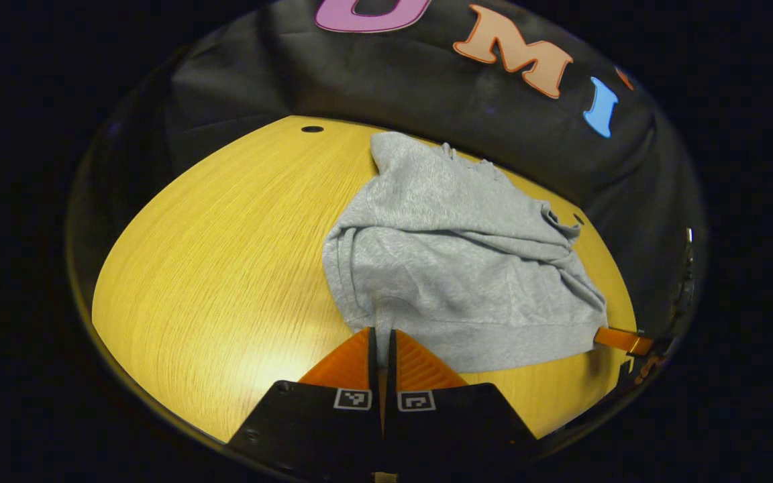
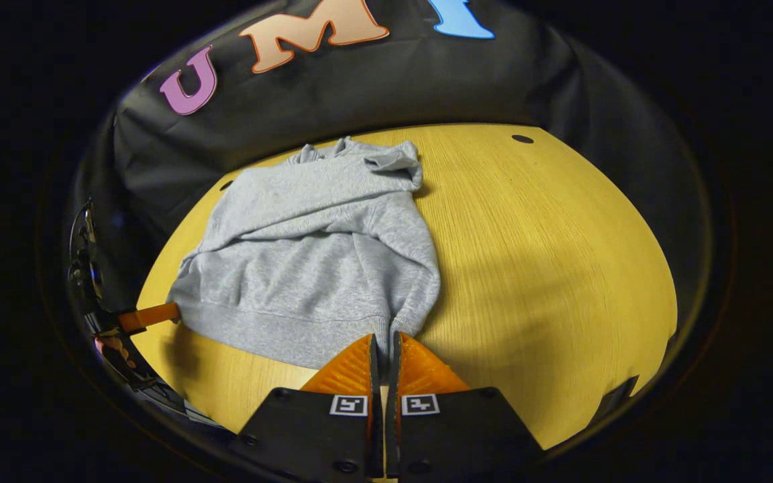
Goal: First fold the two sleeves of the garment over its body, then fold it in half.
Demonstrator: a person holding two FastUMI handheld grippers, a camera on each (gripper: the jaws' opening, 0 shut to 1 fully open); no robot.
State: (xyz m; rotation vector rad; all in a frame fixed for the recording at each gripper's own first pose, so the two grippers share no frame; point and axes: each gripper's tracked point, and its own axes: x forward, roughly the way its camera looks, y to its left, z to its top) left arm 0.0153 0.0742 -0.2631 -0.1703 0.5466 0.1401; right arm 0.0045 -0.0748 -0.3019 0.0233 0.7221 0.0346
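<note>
A grey sweatshirt (image 1: 453, 268) lies on the yellow wooden table (image 1: 225, 255), its sleeves folded in over the body. At the bottom of the left gripper view, my left gripper (image 1: 382, 333) is shut on a pinch of the hem at the near left corner. My right gripper (image 1: 598, 334) meets the hem's other corner at the far right of that view. In the right gripper view the sweatshirt (image 2: 313, 255) spreads ahead, and my right gripper (image 2: 384, 339) is shut on the hem's near right corner. The left gripper (image 2: 172, 312) touches the hem at the left, with a hand behind it.
The table (image 2: 547, 255) has wide bare wood on both sides of the garment. A small dark hole (image 1: 312, 129) sits near the table's far edge, and another hole (image 2: 522, 139) is at the back right. The black cloth wall rises just behind the collar end.
</note>
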